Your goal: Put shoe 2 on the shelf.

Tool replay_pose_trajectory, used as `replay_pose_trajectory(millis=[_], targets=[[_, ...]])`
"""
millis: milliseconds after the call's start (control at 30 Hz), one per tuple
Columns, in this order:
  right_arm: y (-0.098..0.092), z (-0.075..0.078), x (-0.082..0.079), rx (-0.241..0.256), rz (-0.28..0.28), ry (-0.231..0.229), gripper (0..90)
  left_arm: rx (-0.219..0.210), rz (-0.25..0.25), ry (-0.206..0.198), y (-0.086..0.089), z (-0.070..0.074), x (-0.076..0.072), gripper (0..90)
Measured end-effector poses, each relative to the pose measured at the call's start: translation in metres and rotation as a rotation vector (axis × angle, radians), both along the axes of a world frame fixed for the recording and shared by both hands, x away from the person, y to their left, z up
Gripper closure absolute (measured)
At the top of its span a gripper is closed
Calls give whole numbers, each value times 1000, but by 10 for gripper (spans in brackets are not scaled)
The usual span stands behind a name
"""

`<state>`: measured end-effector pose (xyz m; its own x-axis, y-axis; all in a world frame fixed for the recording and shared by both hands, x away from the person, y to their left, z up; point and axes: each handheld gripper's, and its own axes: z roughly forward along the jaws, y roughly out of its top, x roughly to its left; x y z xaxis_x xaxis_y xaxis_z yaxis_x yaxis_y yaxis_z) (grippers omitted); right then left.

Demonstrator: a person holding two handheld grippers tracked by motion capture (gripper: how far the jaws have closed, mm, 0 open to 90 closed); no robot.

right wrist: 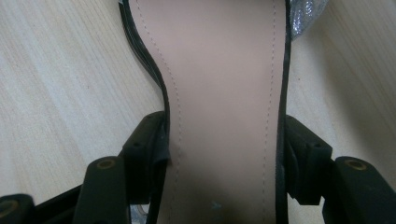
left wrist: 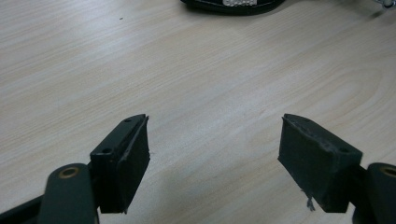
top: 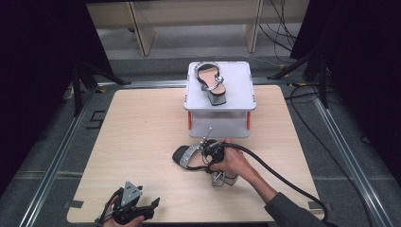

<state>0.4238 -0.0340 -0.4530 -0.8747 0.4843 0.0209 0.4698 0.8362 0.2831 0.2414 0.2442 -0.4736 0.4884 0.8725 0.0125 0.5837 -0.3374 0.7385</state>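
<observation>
Two sandals: one (top: pixel 211 82) atop centre stand (top: pixel 241 94), other (right wrist: pixel 224 93) clamped by right gripper (right wrist: pixel 224 163), likely to join it; left gripper (left wrist: pixel 215 144) lower left, open, idle.

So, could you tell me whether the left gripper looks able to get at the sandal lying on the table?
Probably yes: the left gripper is open, with bare wooden table between it and the sandal. But the right gripper already clamps that sandal's sole.
</observation>
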Motion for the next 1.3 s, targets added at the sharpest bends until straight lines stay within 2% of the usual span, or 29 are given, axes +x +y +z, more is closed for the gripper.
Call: replay_pose_trajectory(millis=[100, 133, 200, 300, 333, 433, 467, 533, 633, 667, 733, 833, 900, 967, 1033, 1067, 1267, 1300], targets=[[0, 0, 0, 4, 2, -2, 403, -3, -3, -1, 0, 0, 0, 244], [-1, 0, 0, 3, 12, -5, 407, -17, -7, 5, 0, 1, -1, 244], [-2, 2, 1, 1, 15, -14, 421, -40, 6, -14, -1, 1, -1, 245], [-4, 4, 3, 8, 20, -23, 424, -25, 4, -12, 2, 3, 0, 246], [-5, 5, 4, 20, 23, -23, 425, -48, 16, -19, 0, 2, 0, 247], [-6, 11, 4, 55, 18, -17, 425, -40, 9, -20, 1, 2, 0, 247], [-8, 14, 6, 87, 20, -6, 425, -40, 11, -16, 1, 2, 0, 247], [-10, 20, 7, 120, 15, 5, 425, -43, 14, -17, 1, 1, 0, 247], [-11, 29, 8, 127, 13, 12, 426, -43, 14, -17, 1, 2, 0, 247], [-12, 34, 9, 125, 21, 8, 425, -21, 11, -18, 2, 1, 0, 247], [-11, 46, 11, 131, 24, -2, 425, -43, 13, -17, 1, 1, 0, 246], [-10, 62, 15, 163, 26, 2, 426, -43, 13, -16, 1, 1, 0, 246], [-8, 75, 18, 178, 33, -7, 425, -26, 11, -10, 2, 1, 0, 246], [-6, 85, 20, 188, 33, -11, 425, -34, 10, -11, 2, 1, 0, 246], [-3, 98, 22, 195, 37, -28, 426, -15, 10, -11, 2, 0, 1, 246], [-1, 104, 22, 200, 38, -28, 426, -46, 12, -10, 1, 0, 0, 246], [1, 146, 31, 260, 40, -49, 426, -45, 12, -7, 1, 0, 0, 247], [1, 152, 33, 261, 35, -51, 426, -33, 4, 1, 2, 1, 0, 247]])
